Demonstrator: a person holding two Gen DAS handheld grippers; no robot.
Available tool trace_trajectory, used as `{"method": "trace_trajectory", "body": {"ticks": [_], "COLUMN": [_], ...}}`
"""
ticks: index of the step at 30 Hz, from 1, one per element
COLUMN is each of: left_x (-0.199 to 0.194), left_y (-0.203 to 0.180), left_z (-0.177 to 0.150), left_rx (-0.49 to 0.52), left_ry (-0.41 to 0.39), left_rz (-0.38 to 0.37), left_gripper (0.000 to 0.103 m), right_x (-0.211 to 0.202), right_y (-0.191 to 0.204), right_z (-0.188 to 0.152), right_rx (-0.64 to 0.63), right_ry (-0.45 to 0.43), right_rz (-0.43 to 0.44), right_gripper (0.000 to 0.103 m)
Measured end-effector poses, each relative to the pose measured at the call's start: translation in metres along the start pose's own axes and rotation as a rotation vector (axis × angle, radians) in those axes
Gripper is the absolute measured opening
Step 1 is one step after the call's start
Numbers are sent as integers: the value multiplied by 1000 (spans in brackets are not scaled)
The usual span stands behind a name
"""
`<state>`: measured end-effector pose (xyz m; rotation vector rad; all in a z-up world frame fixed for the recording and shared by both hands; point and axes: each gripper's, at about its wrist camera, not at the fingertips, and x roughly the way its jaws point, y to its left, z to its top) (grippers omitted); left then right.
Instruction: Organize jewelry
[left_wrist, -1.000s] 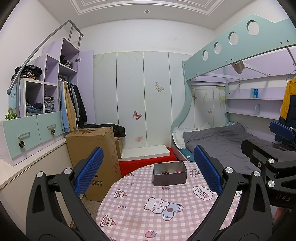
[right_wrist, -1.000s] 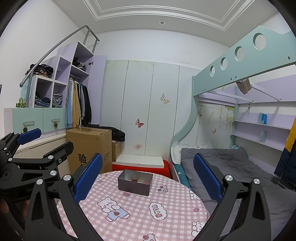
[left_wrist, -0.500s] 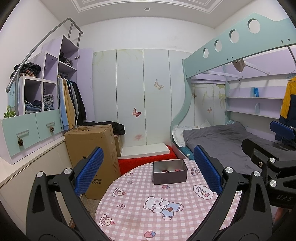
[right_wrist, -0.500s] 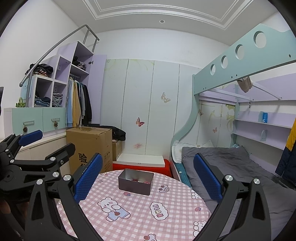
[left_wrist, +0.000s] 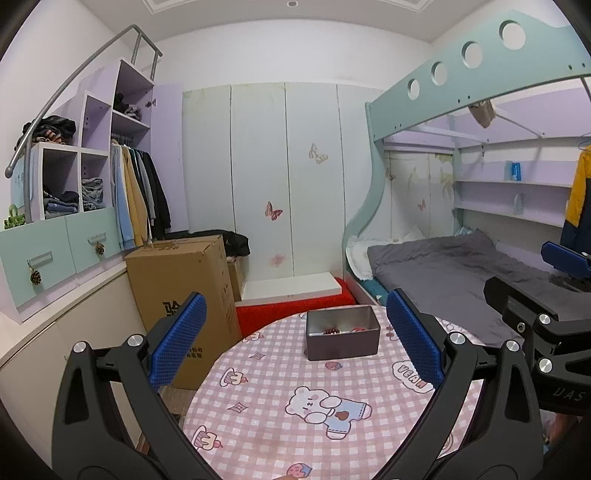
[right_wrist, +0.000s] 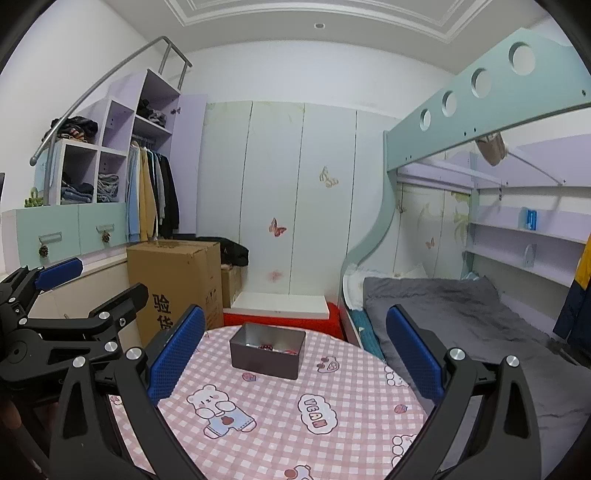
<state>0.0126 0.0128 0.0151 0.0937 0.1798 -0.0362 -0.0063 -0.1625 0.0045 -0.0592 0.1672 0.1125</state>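
Observation:
A dark grey open tin (left_wrist: 341, 338) (right_wrist: 266, 350) stands at the far side of a round table with a pink checked cloth (left_wrist: 295, 398) (right_wrist: 295, 413). Small red and dark jewelry pieces (left_wrist: 334, 330) (right_wrist: 266, 346) lie inside it. My left gripper (left_wrist: 295, 343) hangs open above the near part of the table, nothing between its blue pads. My right gripper (right_wrist: 295, 343) is open too, held well back from the tin. Each gripper shows at the edge of the other's view.
A tall cardboard box (left_wrist: 181, 291) stands left of the table. A bunk bed with a grey mattress (left_wrist: 443, 273) runs along the right. Wardrobe doors (left_wrist: 284, 184) fill the back wall, and a red mat (left_wrist: 288, 310) lies beyond the table.
Both views have tipped slightly downward, so the table and tin sit a little higher and nearer in frame. Both grippers stay open and empty.

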Motion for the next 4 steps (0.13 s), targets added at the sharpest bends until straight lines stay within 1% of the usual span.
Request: {"method": "trace_trajectory", "body": {"ticks": [4], "left_x": [20], "left_y": [-4], "left_z": [-8], "left_rx": [12], "left_ry": [42], "left_rz": [5], "left_gripper": [96], "right_x": [17], "right_y": [-3], "right_z": [-8], "right_rx": [7], "right_ry": [42], "right_rz": [-1], "right_gripper": [95]}}
